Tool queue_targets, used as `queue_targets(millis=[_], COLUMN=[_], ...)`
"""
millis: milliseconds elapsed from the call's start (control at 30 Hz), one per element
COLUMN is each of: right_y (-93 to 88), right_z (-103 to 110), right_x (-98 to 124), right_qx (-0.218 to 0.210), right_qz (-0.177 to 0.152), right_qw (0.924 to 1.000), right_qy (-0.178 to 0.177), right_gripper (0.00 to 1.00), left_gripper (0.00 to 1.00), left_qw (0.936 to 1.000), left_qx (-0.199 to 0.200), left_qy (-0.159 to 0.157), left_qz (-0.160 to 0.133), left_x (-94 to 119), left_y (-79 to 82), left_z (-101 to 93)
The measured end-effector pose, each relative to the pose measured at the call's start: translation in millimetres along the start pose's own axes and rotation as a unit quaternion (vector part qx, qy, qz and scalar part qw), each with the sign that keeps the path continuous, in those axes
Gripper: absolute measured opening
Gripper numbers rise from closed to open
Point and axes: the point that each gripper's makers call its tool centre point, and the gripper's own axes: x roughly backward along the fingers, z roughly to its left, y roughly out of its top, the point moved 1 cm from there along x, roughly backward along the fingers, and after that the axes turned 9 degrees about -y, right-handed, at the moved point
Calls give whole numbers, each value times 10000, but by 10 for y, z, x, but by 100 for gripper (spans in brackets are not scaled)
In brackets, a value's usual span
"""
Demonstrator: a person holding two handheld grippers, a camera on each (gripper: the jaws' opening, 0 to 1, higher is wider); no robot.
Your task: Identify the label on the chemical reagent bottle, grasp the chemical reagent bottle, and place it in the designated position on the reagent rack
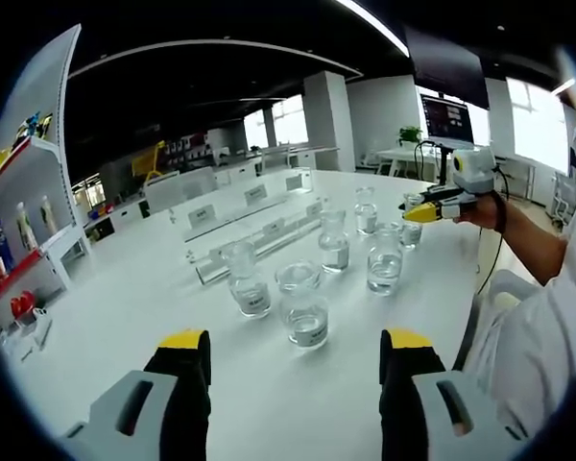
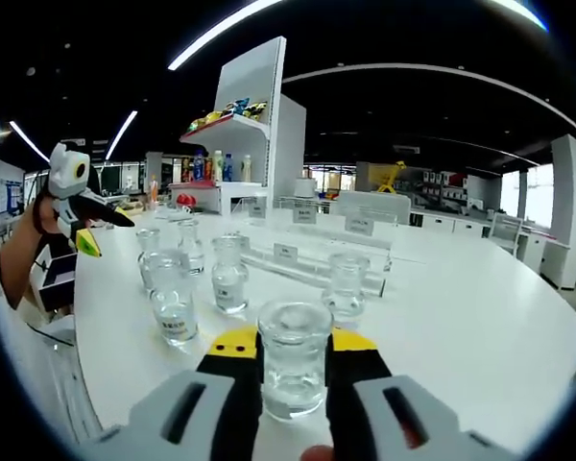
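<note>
Upright bottle (image 2: pixel 294 370) is clamped in the right gripper (image 2: pixel 293 357); rack (image 2: pixel 312 264) lies at 12 o'clock beyond it. Left gripper (image 1: pixel 295 351) is held released over the worktop (image 1: pixel 125 288).

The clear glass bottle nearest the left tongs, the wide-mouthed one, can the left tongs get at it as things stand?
Probably yes: the left tongs stand open, and bare white table lies between them and the wide-mouthed clear glass bottle straight ahead.
</note>
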Motion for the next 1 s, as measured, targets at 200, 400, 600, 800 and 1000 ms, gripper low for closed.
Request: queue_targets(millis=[200,400,600,800,1000], right_y=[16,19,12,41,70], right_z=[-44,-114,-183,-124,-40], right_x=[-4,-30,-34,41,111], right_qx=[96,58,10,-7,-26], right_qz=[-79,-30,-79,-119,-111], right_qw=[9998,9997,9995,9995,9995], right_qy=[-162,-235,-302,-304,-288], right_gripper=[23,22,22,22,22], left_gripper=[72,72,72,72,72], left_qw=[10000,10000,10000,10000,10000], left_qx=[35,28,30,43,23], left_qy=[30,33,34,44,16], left_qz=[24,6,5,8,7], left_x=[14,18,18,17,4], left_y=[-38,-26,-32,-35,-30], left_z=[14,13,12,11,-12])
